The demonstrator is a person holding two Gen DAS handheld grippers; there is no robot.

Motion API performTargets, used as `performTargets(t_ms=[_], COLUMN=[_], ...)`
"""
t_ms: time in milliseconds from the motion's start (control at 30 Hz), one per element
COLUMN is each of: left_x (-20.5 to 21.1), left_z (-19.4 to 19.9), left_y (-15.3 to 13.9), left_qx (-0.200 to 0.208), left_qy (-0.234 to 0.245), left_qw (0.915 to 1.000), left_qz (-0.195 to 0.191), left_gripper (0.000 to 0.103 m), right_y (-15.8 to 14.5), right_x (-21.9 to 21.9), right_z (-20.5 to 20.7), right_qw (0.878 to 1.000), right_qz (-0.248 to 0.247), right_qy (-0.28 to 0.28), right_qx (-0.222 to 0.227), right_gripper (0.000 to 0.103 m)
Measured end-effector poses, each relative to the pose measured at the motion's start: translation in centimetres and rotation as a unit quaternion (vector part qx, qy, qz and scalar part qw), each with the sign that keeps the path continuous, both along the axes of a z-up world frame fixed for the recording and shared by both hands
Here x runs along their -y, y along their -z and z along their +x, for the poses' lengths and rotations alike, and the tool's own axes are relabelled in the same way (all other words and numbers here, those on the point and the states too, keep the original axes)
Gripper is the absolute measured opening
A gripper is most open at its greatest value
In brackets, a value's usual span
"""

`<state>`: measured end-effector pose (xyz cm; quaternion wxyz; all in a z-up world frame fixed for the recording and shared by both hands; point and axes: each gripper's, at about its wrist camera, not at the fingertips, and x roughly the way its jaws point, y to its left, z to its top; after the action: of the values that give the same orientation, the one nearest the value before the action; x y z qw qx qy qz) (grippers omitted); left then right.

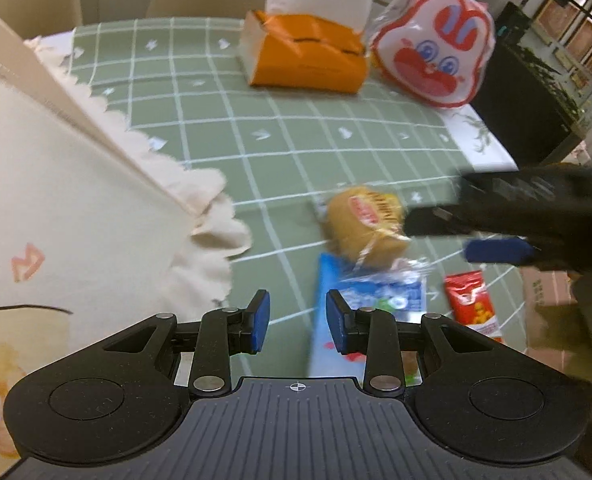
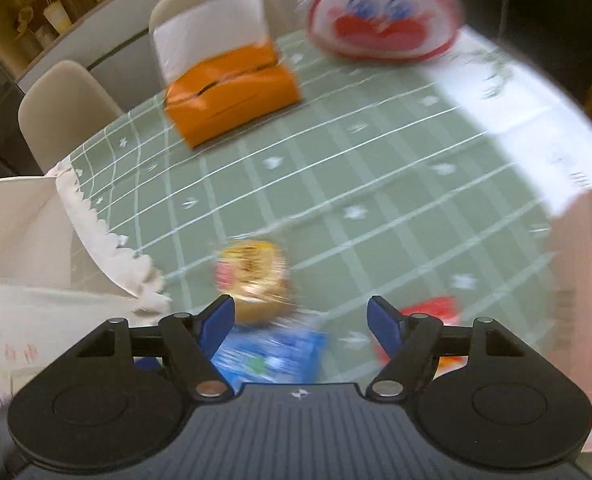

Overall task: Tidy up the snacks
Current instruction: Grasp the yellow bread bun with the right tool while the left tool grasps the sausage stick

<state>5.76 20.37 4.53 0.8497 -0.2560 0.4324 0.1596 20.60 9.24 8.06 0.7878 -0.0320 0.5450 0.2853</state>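
Observation:
A wrapped yellow cake (image 1: 366, 224) lies on the green checked tablecloth (image 1: 215, 120), partly on top of a blue snack packet (image 1: 370, 312). A red snack packet (image 1: 472, 304) lies to the right of them. My left gripper (image 1: 298, 322) hangs open above the blue packet's left edge, with nothing between its blue pads. The right gripper (image 1: 436, 234) reaches in from the right, close to the cake. In the blurred right wrist view my right gripper (image 2: 300, 326) stands open over the blue packet (image 2: 271, 354), with the cake (image 2: 253, 276) just ahead and the red packet (image 2: 428, 320) behind its right finger.
A cream fabric basket (image 1: 55, 220) with a scalloped liner fills the left. An orange tissue box (image 1: 308, 54) and a red-and-white rabbit-face bag (image 1: 436, 44) stand at the far side. Chairs (image 2: 67, 112) stand behind the table. A cardboard box (image 1: 544, 292) is at the right.

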Motion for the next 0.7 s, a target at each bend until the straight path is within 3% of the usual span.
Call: performTargets(t_ms=[200,300,367,500,700], left_x=[-1.3,-1.5,-1.3,-0.4,1.5], left_z=[-0.6,-0.6,-0.6,-0.2,0.0], left_y=[1.4,1.6,1.5,1.5,0.6], left_qx=[-0.005,0.006,0.016,0.029,0.042], left_qy=[0.002,0.005,0.014,0.041,0.068], left_qw=[0.9995,0.999,0.9985,0.9973,0.9959], left_qz=[-0.032,-0.045,-0.05,-0.054,-0.043], left_gripper=[0.035,0.035,0.035,0.035,0.035], right_y=[3.0,3.3,2.9,1.3,0.1], right_x=[-5.1,-4.8,-3.7,-0.1,7.4], right_z=[-0.1,0.0,0.2,-0.3,-3.0], right_qw=[0.997,0.997,0.997,0.994,0.997], right_qz=[-0.069,-0.069,-0.073,-0.09,-0.056], right_qy=[-0.024,-0.027,-0.02,-0.007,0.023], right_qx=[0.015,0.023,0.031,0.069,0.042], right_gripper=[0.074,0.066,0.052,0.051,0.051])
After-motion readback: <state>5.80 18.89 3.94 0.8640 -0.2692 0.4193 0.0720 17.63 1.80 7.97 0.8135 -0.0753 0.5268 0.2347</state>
